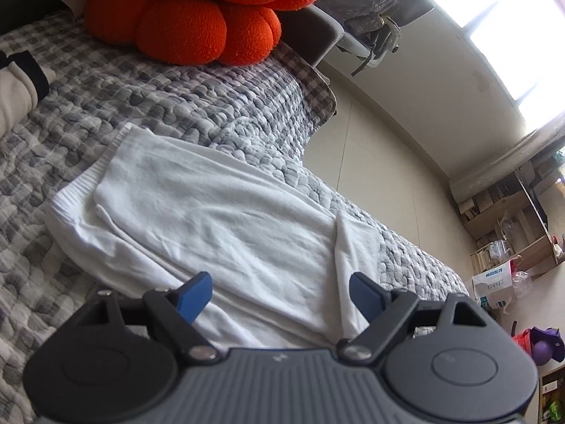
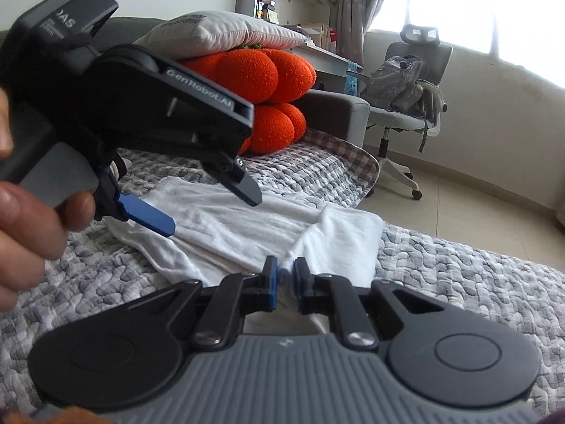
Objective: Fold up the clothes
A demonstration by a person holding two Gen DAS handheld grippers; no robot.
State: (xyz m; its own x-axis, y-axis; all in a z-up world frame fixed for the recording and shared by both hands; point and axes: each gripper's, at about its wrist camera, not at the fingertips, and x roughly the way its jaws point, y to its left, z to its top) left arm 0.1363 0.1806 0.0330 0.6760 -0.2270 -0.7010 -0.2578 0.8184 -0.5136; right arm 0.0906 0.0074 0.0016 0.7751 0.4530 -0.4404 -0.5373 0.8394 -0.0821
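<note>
White garment [image 1: 219, 219] is lying half-folded near the bed's [image 1: 176, 106] open edge. The right gripper [image 2: 285, 274] is pinching its bunched corner, seemingly securely, while the left gripper [image 1: 280, 295] is hovering with fingers apart; it should be drawing that corner across evenly.

Bright window [image 2: 476, 3], office chair [image 2: 409, 84], tiled floor [image 2: 469, 212]

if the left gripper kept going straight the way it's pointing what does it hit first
Most likely the white garment lying on the quilted bed cover. The left gripper, fingers open and empty, angles down at the cloth directly ahead; exact depth is unclear.
</note>
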